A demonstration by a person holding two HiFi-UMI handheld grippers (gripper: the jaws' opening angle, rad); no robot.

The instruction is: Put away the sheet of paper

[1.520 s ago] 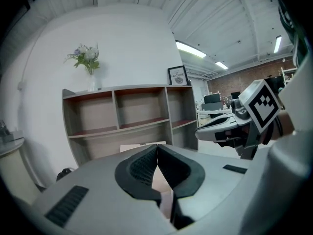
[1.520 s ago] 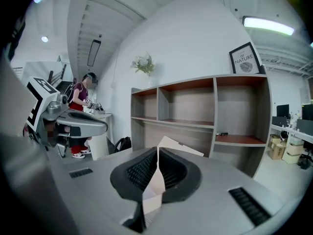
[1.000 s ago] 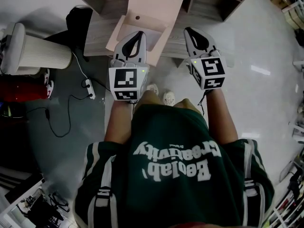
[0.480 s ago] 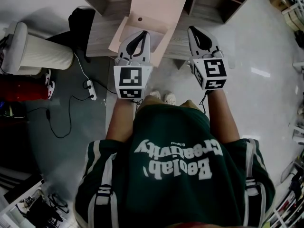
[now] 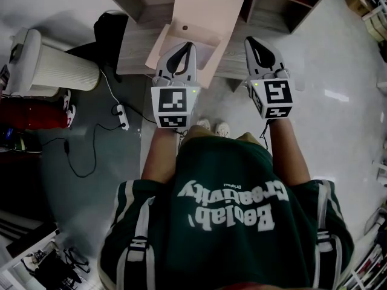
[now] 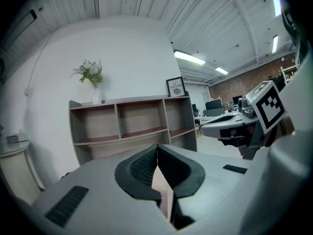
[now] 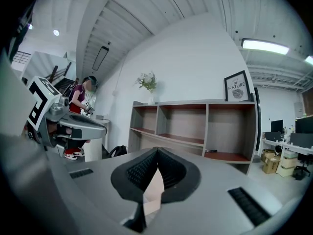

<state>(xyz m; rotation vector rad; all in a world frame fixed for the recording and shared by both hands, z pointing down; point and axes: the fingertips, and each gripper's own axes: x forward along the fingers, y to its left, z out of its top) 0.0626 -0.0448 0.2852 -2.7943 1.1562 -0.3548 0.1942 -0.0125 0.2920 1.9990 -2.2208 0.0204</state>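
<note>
Head view: person in a green shirt stands facing a wooden shelf unit (image 5: 271,12), one tool in each hand. The left gripper (image 5: 185,45) has its tips on the near edge of the sheet of paper (image 5: 208,11). The pale pink sheet has a bent flap on its left side and sticks out ahead of the gripper toward the shelf unit. The right gripper (image 5: 250,40) is just beside the sheet's right edge and apart from it. Both marker cubes face up. A white ribbed cylinder (image 5: 57,68) stands on the grey floor well off to the left.

Left gripper view: jaws pressed together at the tips, pinching the pink sheet, which runs down edge-on between the pads. The shelf unit is ahead, its cubbies bare, with a vase of flowers (image 6: 93,80) and a framed picture (image 6: 175,87) on top. The right gripper shows at the right side.

Right gripper view: jaws fully closed, tips touching. A pale pink patch shows in the gap behind the tips; can't tell if it is the sheet. Same shelf unit ahead, left gripper visible at the left, and another person (image 7: 78,97) is far back.
</note>
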